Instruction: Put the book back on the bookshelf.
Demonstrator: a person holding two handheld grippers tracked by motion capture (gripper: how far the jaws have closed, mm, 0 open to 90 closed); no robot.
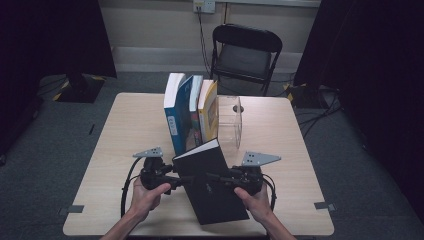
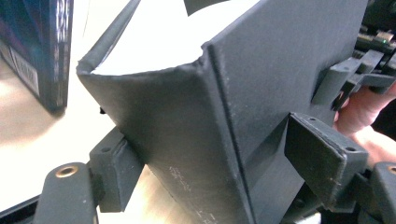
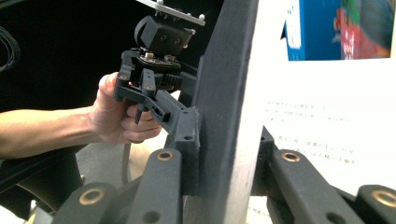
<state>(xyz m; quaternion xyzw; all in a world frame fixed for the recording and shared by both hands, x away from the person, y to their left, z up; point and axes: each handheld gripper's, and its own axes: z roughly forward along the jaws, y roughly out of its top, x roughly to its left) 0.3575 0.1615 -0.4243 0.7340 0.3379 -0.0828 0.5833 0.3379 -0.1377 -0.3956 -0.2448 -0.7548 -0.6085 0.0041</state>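
A black hardcover book (image 1: 212, 185) is held tilted above the front of the table (image 1: 120, 130), its white page edge facing the far side. My left gripper (image 1: 173, 182) is shut on its left edge; in the left gripper view the pads (image 2: 114, 168) squeeze the book (image 2: 196, 121) at its spine. My right gripper (image 1: 216, 177) comes in from the right and is shut on the book. In the right gripper view its jaws clamp the dark cover board (image 3: 224, 116), with a printed white page (image 3: 327, 116) beside it. The left gripper (image 3: 184, 126) shows there too, pressed on the same cover.
Three books stand upright mid-table: a blue one (image 1: 175, 112), a colourful one (image 1: 192, 112) and a yellow one (image 1: 207, 112). A clear acrylic bookend (image 1: 231, 122) stands to their right. A black folding chair (image 1: 245, 52) is behind the table.
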